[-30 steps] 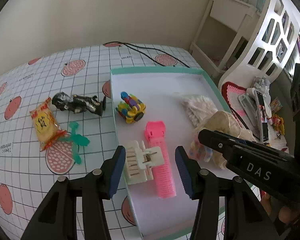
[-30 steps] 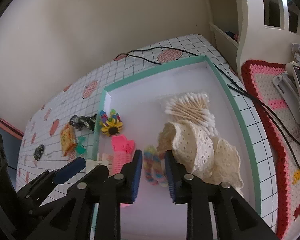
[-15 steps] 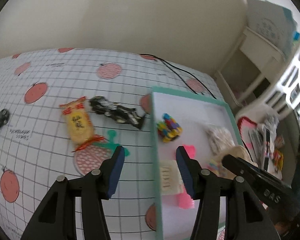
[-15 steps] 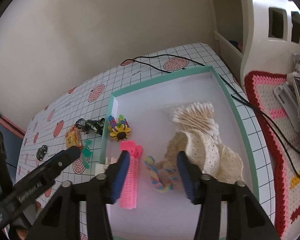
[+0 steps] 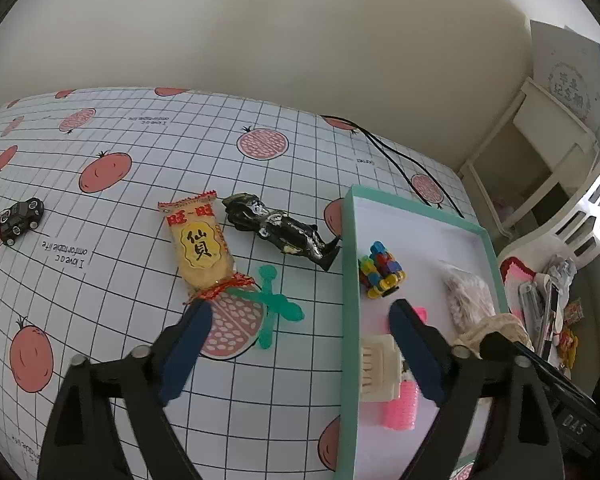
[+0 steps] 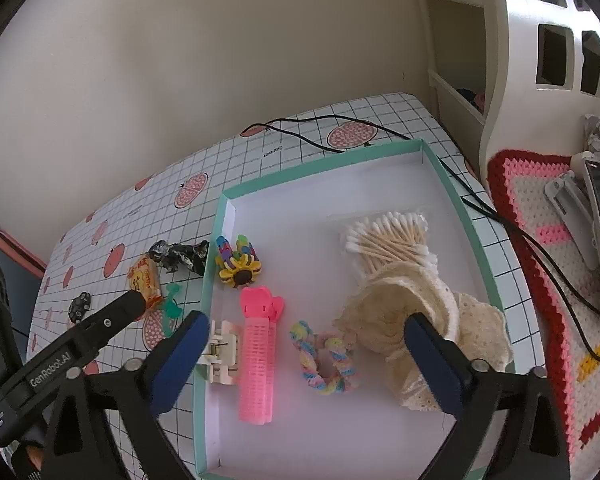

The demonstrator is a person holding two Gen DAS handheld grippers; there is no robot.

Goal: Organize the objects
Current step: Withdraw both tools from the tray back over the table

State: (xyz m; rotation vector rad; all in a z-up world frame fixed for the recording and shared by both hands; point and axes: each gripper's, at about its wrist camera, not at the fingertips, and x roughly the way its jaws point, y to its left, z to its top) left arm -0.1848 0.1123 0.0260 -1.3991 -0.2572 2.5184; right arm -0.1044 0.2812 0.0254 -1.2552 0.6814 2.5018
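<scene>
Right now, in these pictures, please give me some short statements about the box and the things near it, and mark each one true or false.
1. The cotton swabs lie inside the teal box. True.
2. The snack packet is in the box. False: it lies on the tablecloth, outside.
3. The left gripper is shut on the green clip. False: it is open and holds nothing.
4. The right gripper is open. True.
5. The pink hair roller lies beside the white claw clip. True.
</scene>
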